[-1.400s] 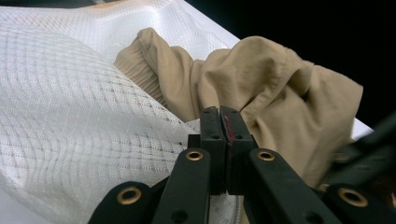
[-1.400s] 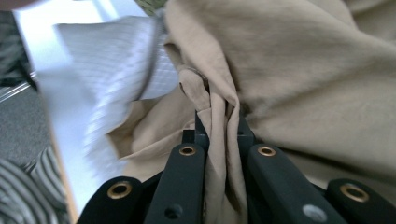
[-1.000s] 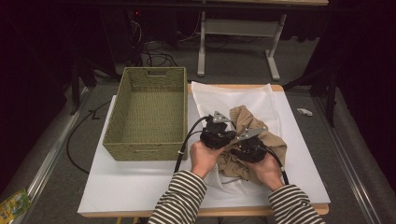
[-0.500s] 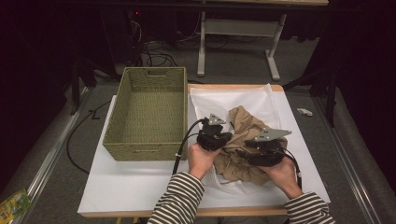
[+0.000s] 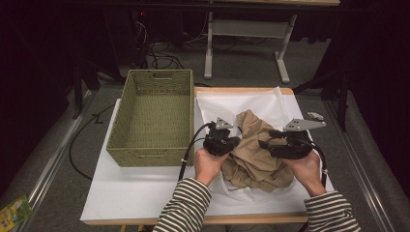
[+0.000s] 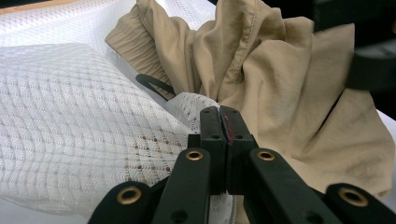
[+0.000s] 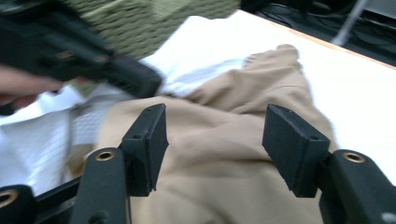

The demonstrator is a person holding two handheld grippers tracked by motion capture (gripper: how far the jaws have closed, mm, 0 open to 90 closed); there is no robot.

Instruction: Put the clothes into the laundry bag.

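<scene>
Left gripper (image 6: 219,116) pinches the white mesh bag (image 6: 70,130) mid-frame, right gripper (image 7: 212,135) just opened wide above the tan cloth (image 7: 224,177).

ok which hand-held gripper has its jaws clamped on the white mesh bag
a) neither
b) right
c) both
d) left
d: in the left gripper view the left hand-held gripper has its jaws shut on a fold of the white mesh bag, while the right hand-held gripper hangs open over the tan cloth with nothing pinched between its jaws.
</scene>
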